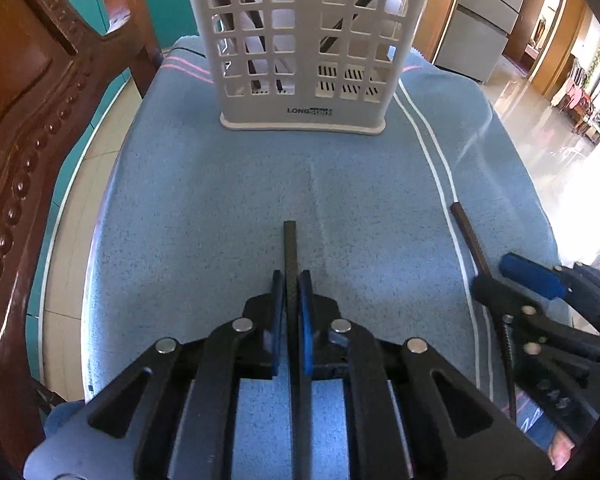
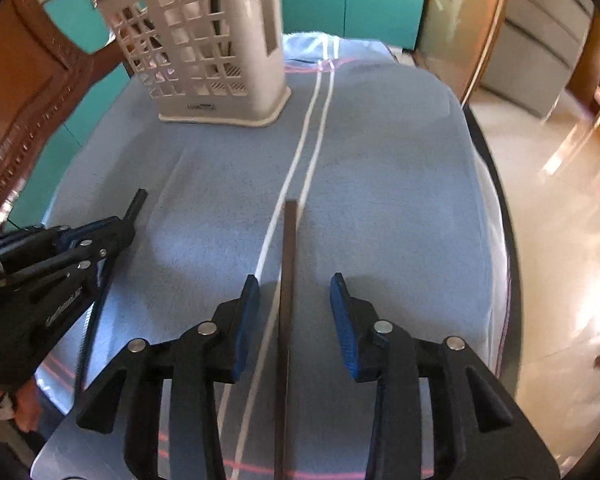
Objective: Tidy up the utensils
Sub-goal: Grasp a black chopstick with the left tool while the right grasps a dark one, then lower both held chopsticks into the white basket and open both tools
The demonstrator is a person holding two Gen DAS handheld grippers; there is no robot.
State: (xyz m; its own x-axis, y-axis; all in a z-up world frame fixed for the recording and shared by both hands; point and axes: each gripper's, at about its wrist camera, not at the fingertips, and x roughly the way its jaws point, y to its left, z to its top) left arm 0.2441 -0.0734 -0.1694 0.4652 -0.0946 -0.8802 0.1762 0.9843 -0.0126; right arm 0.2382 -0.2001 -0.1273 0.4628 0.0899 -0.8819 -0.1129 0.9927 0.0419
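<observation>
While the white slotted utensil caddy (image 1: 300, 52) stands upright at the top centre of the left wrist view, on the far part of the blue towel (image 1: 204, 200), some dark slender utensils already lean inside it, seen through the holes; what kind they are I cannot tell. Two pieces are left on the cloth. At the bottom centre of that view, the left gripper (image 1: 291, 280) has its blue pads pressed tight against a black chopstick (image 1: 289, 248), whose square end pokes out toward the caddy. In the right wrist view, the right gripper (image 2: 294, 284) sits at the bottom centre with its jaws partly open, straddling a brown chopstick (image 2: 290, 248) that lies on the towel beside the white stripes (image 2: 300, 160); neither pad touches it, so nothing is held there yet. Both sticks lie well apart from the caddy, which appears at the upper left of that frame. By my judgement the job is partway through: one stick is gripped but not delivered, the other awaits a grasp, and both must go into the caddy.
</observation>
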